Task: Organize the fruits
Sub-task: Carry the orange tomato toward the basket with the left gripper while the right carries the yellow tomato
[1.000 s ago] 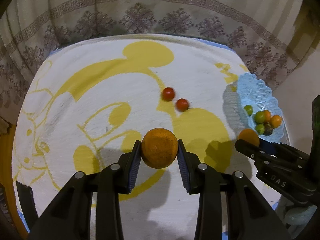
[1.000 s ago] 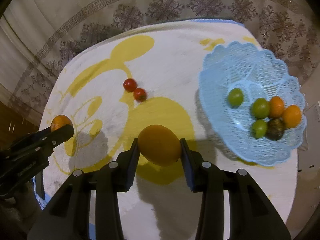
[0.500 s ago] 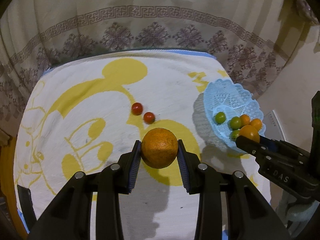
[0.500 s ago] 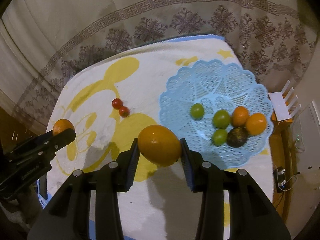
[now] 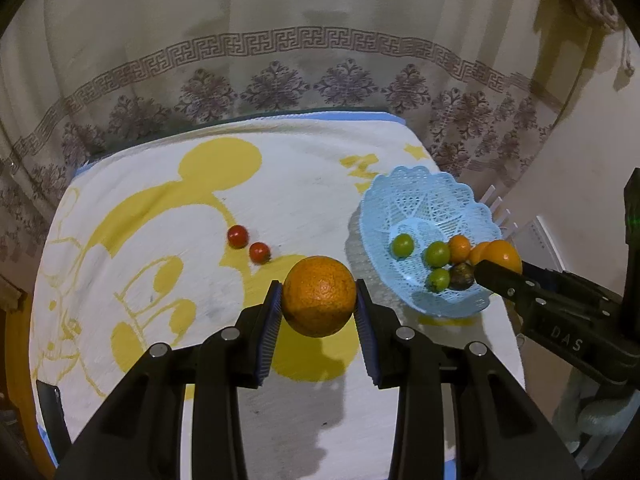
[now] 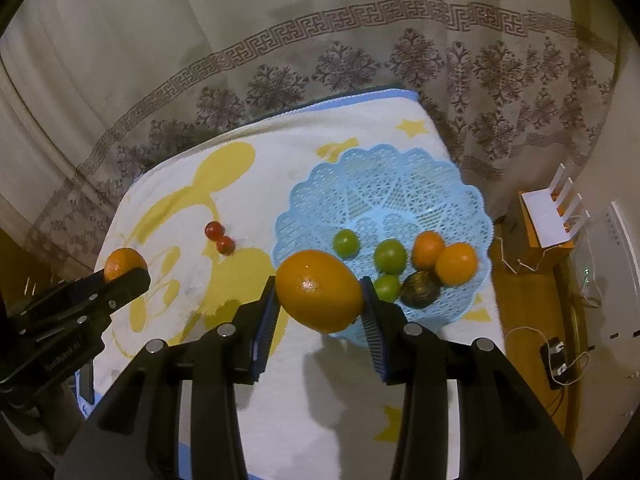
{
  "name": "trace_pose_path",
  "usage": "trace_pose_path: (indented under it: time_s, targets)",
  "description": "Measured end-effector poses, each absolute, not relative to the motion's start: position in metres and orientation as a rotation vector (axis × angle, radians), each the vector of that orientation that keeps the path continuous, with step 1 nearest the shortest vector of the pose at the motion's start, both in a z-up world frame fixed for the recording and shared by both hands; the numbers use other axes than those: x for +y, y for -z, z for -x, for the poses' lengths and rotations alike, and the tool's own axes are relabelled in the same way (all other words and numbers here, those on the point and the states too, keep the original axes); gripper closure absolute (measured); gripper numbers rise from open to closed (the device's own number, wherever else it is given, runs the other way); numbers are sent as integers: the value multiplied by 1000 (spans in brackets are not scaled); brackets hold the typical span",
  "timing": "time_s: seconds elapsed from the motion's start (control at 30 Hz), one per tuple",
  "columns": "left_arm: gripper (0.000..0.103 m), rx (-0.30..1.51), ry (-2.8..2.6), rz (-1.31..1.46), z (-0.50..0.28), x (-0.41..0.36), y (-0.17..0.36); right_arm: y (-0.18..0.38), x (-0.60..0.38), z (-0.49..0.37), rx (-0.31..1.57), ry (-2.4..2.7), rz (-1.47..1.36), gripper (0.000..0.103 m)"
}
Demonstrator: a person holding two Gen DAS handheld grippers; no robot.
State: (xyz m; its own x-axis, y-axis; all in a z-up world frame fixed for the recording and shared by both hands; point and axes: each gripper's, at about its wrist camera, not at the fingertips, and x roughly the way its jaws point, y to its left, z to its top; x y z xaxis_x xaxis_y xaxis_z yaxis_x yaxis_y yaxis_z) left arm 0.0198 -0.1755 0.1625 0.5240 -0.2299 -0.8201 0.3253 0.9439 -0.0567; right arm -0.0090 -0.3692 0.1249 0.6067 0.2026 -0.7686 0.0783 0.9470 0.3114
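the left gripper [image 5: 319, 298] was pinching a round, dimpled orange [image 5: 319, 295] between its blue ribbed pads, clear of the cloth, and the right gripper [image 6: 319, 296] was pinching a smoother, more oval orange [image 6: 319, 290] the same way. ahead of the right gripper and a little to its right sat the pale blue lattice basket [image 6: 384, 184], its near rim just behind the held fruit; for the left gripper the basket lay ahead and off to the right. six fruits already lay in the basket: three small green fruits [image 6: 390, 256], two small oranges [image 6: 456, 263] and one dark fruit [image 6: 420, 289]. so the sorting looked more than half done. what seemed left was to set both held oranges into the basket, and then fetch the two cherry tomatoes [image 5: 248, 243], which lay touching or nearly so on the white and yellow cartoon towel [image 5: 160, 208], ahead and to the left of both grippers. no other loose fruit showed on the towel.
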Motion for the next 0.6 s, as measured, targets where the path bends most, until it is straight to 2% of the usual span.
trace_pose_path:
  time_s: [0.6]
  targets:
    - [67,970,395,-146,-24,-223,-156,-125,-412,9,906,-25,-362,62]
